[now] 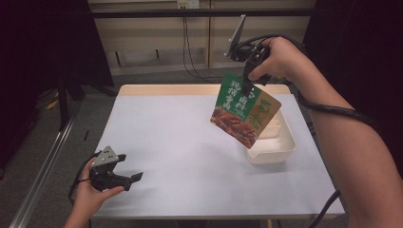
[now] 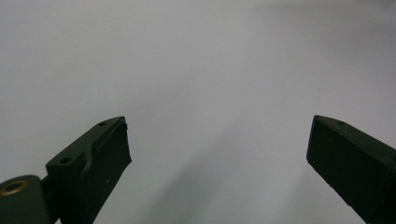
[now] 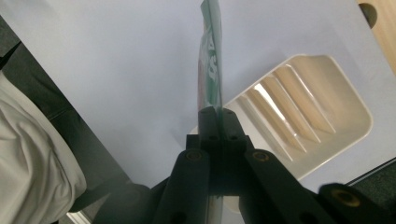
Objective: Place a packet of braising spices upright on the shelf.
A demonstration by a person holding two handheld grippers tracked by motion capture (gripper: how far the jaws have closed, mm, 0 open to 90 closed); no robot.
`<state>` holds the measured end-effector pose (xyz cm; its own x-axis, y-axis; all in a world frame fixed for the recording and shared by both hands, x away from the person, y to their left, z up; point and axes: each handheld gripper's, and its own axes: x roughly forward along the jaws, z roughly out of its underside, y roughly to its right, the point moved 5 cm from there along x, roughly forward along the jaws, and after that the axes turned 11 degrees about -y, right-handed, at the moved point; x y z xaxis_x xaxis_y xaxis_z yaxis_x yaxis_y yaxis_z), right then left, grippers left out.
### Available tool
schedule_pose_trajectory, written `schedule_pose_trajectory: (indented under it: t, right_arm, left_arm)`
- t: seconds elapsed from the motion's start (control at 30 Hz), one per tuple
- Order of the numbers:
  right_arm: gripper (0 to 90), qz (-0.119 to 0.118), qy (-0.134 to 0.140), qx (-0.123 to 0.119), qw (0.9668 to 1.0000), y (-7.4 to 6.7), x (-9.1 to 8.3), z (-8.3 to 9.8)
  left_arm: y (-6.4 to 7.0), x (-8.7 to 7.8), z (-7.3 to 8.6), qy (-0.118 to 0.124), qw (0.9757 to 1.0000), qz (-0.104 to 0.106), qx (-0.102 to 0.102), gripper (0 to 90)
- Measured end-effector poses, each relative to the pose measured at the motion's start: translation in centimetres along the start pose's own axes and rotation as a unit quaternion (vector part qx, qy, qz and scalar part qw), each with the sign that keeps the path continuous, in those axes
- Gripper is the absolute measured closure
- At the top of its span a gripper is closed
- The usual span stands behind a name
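The right tongs [image 1: 247, 88] pinch the top edge of a flat, glossy green sauce packet [image 1: 244, 110], hanging above a ribbed white plastic tray [image 1: 279, 142] (rounded corners). The left tongs [image 1: 128, 167] gape wide over the smooth pale counter [image 1: 180, 156].

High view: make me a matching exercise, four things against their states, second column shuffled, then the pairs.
Things:
1. left tool
2. right tool
3. sauce packet
4. white tray

States:
A. hangs in the air above the table
B. open, holding nothing, near the table's front left
C. rests on the table's right side
D. shut on the top edge of a packet

Pairs: 1-B, 2-D, 3-A, 4-C
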<state>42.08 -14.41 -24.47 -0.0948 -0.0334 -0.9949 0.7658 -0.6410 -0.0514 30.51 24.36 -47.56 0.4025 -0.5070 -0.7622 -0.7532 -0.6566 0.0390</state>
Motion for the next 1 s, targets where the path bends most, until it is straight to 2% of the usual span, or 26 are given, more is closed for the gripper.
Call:
schedule_pose_trajectory:
  t: [0.13, 0.17, 0.33, 0.47, 0.63, 0.8, 0.87, 1.0]
  right_arm:
    - [90.0, -0.002, -0.005, 0.003, 1.0, 0.5, 0.2, 0.6]
    - [90.0, -0.004, -0.009, 0.007, 0.9999, 0.6, 0.2, 0.8]
    - [90.0, -0.002, -0.008, 0.005, 1.0, 1.0, 0.0, 1.5]
    - [90.0, 0.0, -0.015, 0.015, 0.9998, 1.3, -0.1, 2.1]
    - [90.0, 0.001, -0.016, 0.02, 0.9997, 1.8, -0.2, 3.2]
    - [90.0, 0.003, -0.015, 0.02, 0.9997, 2.1, -0.2, 3.8]
    - [90.0, 0.003, -0.016, 0.018, 0.9997, 2.2, -0.2, 4.0]
    - [90.0, 0.003, -0.015, 0.018, 0.9997, 2.3, -0.1, 4.3]
  left_arm:
    - [0.0, 0.0, 0.0, -0.001, 1.0, -0.005, 0.0, 5.9]
    - [0.0, 0.0, 0.0, 0.003, 1.0, 0.002, -0.003, 5.9]
    - [0.0, 0.1, 0.1, -0.001, 1.0, -0.002, -0.005, 5.9]
    - [0.1, 0.2, 0.2, -0.001, 1.0, 0.004, -0.004, 6.0]
    - [0.0, 0.1, 0.3, 0.0, 1.0, 0.0, -0.006, 6.0]
    - [-0.1, 0.1, 0.3, -0.002, 1.0, 0.0, -0.004, 6.0]
    - [0.0, 0.1, 0.3, -0.001, 1.0, 0.001, -0.009, 6.0]
    - [-0.1, 0.0, 0.3, -0.004, 1.0, -0.002, -0.003, 6.0]
